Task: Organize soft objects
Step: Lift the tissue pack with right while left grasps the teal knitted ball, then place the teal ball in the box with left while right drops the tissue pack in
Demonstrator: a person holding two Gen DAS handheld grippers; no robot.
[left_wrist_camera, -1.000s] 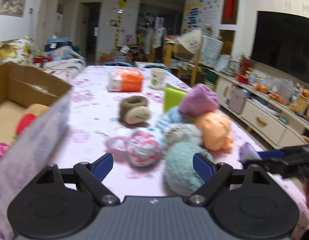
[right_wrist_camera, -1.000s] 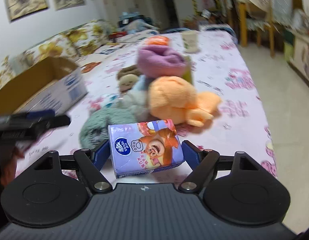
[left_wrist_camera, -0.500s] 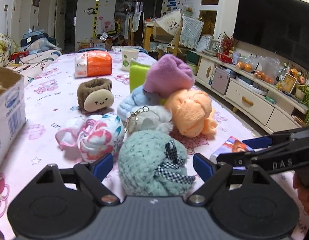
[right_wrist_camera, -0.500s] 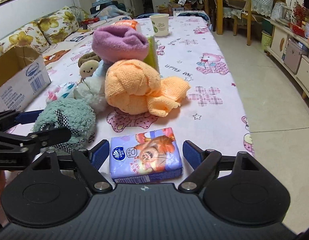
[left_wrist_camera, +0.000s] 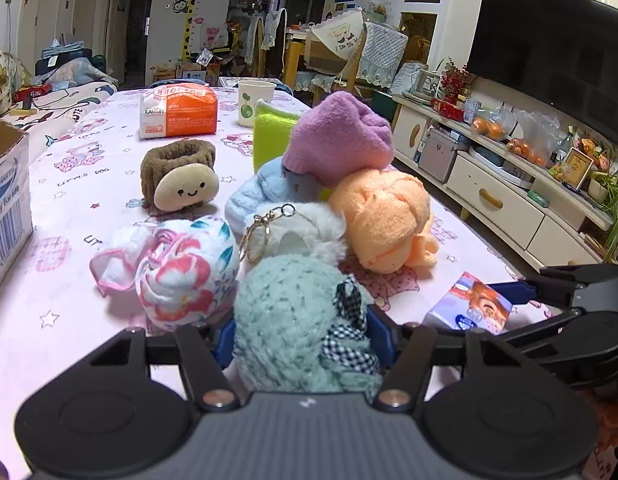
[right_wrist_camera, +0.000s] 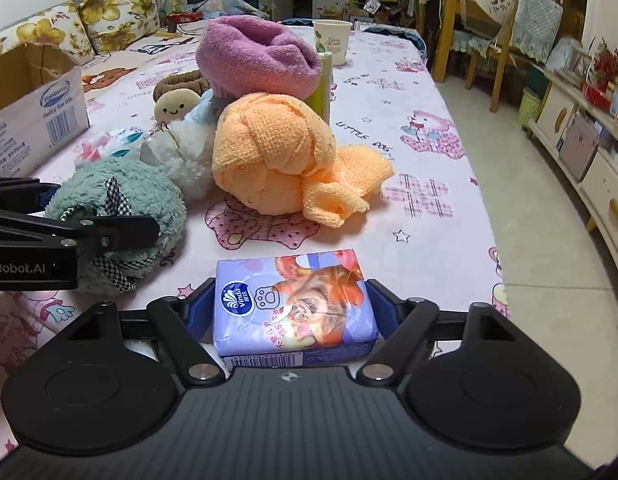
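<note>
My left hand-held gripper (left_wrist_camera: 305,334) jaws just closed in, clamped on fuzzy teal plush ball w/ checked bow (left_wrist_camera: 297,320), near counter (left_wrist_camera: 69,216) edge, ready to lift toward cardboard box (right_wrist_camera: 33,112). Right hand-held gripper (right_wrist_camera: 291,308) apart, straddling purple tissue pack (right_wrist_camera: 293,304); pads not visibly pressing.

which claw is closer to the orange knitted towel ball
Right. The right claw sits around the tissue pack, just before the orange towel ball; the left claw is farther aside.
</note>
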